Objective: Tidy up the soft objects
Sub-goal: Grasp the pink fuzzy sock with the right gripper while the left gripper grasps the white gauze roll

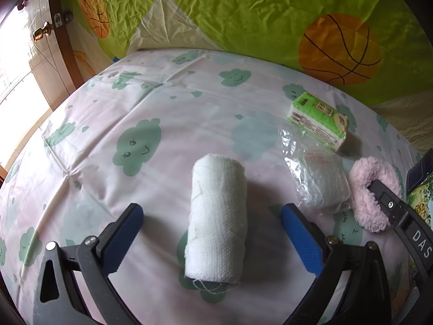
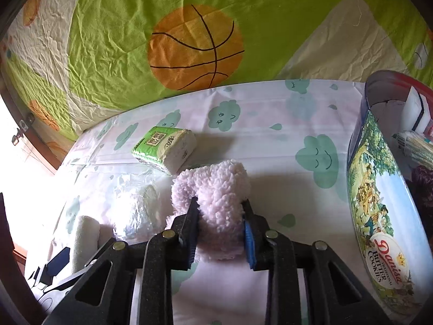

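Scrunchie [image 2: 216,203], pink and fluffy, sits pinched between the right fingers [image 2: 220,226] on the bed [image 2: 270,124]. Bagged wad [image 2: 135,211] just left, tissue pack [image 2: 165,146] beyond, tin [image 2: 379,203] right. Left fingers [image 1: 212,239] gape around a gauze roll [image 1: 216,216], not touching.

My right tongs [image 2: 220,211] pinch the pink fluffy scrunchie [image 2: 216,189] on the bed sheet [image 2: 270,124], pads pressed into its fleece. Just beyond it to the left lies a green tissue pack [image 2: 165,149]; nearer left, a crinkled plastic bag [image 2: 132,211]. A cookie tin [image 2: 379,216] stands right.
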`<action>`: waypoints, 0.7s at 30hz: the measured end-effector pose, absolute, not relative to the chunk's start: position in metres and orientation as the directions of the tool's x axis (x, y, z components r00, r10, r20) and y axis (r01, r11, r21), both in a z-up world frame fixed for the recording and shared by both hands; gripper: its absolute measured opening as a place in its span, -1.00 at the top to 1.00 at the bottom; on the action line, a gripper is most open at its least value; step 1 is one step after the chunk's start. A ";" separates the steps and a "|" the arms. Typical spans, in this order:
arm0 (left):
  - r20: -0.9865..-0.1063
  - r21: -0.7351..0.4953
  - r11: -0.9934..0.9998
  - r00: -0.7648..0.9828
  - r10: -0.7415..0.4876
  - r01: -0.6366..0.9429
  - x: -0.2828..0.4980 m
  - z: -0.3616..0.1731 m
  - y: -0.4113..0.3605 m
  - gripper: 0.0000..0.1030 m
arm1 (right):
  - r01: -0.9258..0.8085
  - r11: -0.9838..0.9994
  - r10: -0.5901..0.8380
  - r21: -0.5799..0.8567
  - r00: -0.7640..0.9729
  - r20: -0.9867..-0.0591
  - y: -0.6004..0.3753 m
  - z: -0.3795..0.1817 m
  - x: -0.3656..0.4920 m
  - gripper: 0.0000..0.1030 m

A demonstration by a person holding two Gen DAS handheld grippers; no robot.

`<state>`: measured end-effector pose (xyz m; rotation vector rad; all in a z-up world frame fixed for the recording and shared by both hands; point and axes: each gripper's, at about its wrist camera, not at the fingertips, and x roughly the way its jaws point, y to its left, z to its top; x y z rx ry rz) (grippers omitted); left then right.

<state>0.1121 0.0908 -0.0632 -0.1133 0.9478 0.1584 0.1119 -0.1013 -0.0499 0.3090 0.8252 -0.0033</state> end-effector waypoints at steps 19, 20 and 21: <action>-0.797 -0.080 0.978 0.602 0.054 -0.194 0.107 -0.061 0.097 -0.84 | -0.050 0.993 0.097 0.109 0.870 -0.483 -0.076 -0.009 0.023 0.50; -0.789 -0.093 0.974 0.613 0.055 -0.207 0.105 -0.060 0.101 -0.63 | -0.053 0.993 0.098 0.107 0.871 -0.481 -0.075 -0.009 0.020 0.50; -0.782 -0.105 0.970 0.621 0.056 -0.220 0.102 -0.059 0.104 -0.44 | -0.053 0.993 0.099 0.109 0.872 -0.480 -0.076 -0.008 0.019 0.50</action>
